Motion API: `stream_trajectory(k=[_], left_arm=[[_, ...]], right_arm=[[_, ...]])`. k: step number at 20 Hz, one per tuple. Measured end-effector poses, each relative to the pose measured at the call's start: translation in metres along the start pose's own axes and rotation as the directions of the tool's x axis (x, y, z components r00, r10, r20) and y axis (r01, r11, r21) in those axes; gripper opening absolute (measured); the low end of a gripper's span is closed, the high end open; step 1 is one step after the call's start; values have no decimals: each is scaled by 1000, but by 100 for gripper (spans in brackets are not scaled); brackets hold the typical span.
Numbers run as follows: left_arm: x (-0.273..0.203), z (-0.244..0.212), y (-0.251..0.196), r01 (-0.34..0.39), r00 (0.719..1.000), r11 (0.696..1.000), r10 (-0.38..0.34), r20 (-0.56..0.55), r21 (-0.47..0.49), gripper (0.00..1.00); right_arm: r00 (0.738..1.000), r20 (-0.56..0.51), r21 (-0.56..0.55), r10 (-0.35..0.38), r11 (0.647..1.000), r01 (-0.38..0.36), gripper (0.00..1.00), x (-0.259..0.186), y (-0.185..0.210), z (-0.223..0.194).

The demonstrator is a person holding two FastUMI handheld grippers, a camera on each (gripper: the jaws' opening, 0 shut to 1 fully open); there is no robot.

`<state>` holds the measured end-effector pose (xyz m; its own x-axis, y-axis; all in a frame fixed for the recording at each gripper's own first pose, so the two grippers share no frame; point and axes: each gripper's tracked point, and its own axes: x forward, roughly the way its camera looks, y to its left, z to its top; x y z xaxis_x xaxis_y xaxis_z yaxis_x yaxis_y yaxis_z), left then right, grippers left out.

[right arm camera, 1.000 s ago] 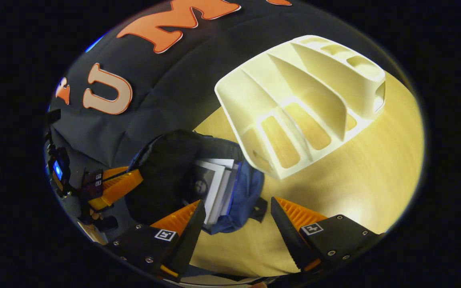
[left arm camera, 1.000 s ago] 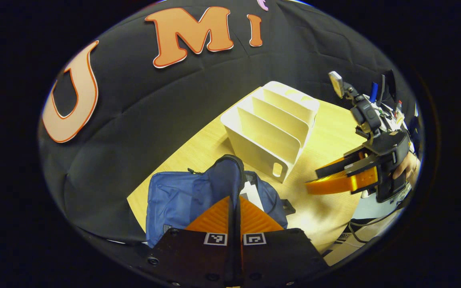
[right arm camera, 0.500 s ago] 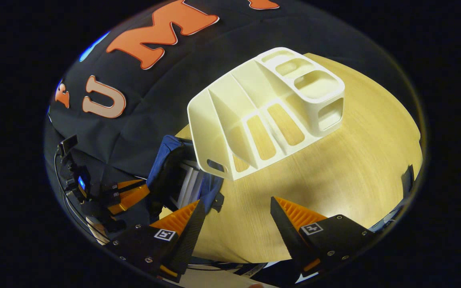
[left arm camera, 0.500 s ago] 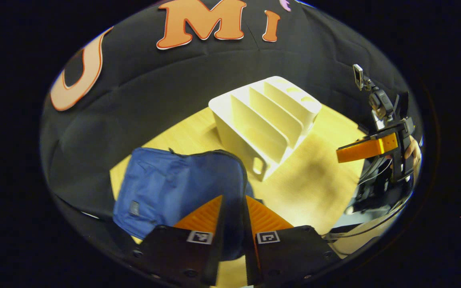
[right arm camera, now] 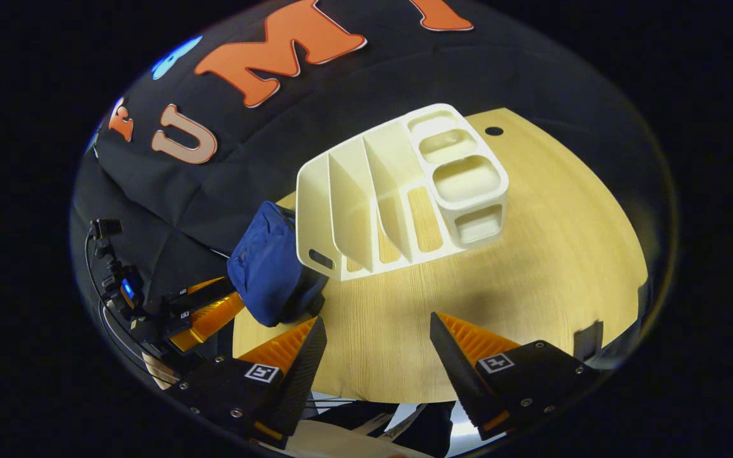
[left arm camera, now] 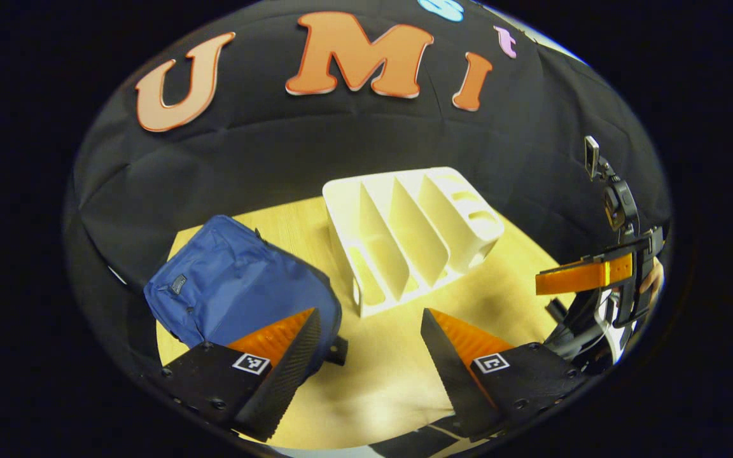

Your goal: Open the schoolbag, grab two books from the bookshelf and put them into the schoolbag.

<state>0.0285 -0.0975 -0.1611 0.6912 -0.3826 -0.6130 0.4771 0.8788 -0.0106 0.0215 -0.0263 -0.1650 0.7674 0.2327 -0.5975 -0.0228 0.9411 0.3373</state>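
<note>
Both grippers are hovering above the light wooden tabletop [left arm camera: 379, 381] with nothing between their fingers. In the left gripper view, the left gripper [left arm camera: 369, 356] is holding its jaws spread wide over bare wood, and one finger is overlapping the near corner of the dark blue fabric schoolbag [left arm camera: 233, 292] in the picture, though whether it is touching the cloth cannot be told. The schoolbag is lying slumped on the table near the black cloth wall, just beside the end of the white plastic bookshelf with upright dividers [left arm camera: 411, 235]; whether the two are touching cannot be told. The slots of the bookshelf that are facing the camera are showing only their own walls and floor. Far to the side in the same view, the right gripper [left arm camera: 573, 278] is being held by a hand [left arm camera: 653, 283] off the table's edge. In the right gripper view, the right gripper [right arm camera: 376, 350] is likewise standing released, its jaws apart over the near table edge, well apart from the bookshelf [right arm camera: 398, 197], whose small cubbies at one end are facing up. The schoolbag [right arm camera: 268, 267] is resting against the shelf's far end, and the left gripper [right arm camera: 204, 308] is sitting just beyond the bag, at the table's edge.
</note>
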Motion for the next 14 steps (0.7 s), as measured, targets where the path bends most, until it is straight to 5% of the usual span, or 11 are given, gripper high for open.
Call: stream_trajectory(k=[2, 4, 7, 10, 12, 13, 14], left_arm=[[-17, 36, -16, -15, 988, 1000, 17, 152, -13, 100], [-37, 60, -22, -28, 955, 999, 32, 294, -17, 100], [-55, 83, -19, -70, 881, 997, 71, 468, -18, 99], [-60, 100, -20, -92, 760, 995, 85, 645, -23, 99], [-59, 97, -21, -115, 719, 993, 97, 688, -19, 99], [-56, 95, -24, -107, 716, 994, 84, 693, -11, 99], [-60, 97, -23, -102, 719, 995, 85, 690, -16, 99]], right_arm=[[992, 126, -83, -23, 996, 34, 97, -28, -1, 32], [951, 309, -192, -34, 976, 98, 98, -66, 7, 70], [807, 590, -284, 29, 943, 173, 97, -135, 27, 114], [599, 800, -239, 44, 938, 251, 100, -174, 33, 122], [481, 876, -215, 46, 929, 303, 96, -172, 38, 123], [463, 883, -221, 75, 937, 270, 100, -167, 44, 120], [495, 865, -215, 79, 950, 225, 83, -161, 43, 113]])
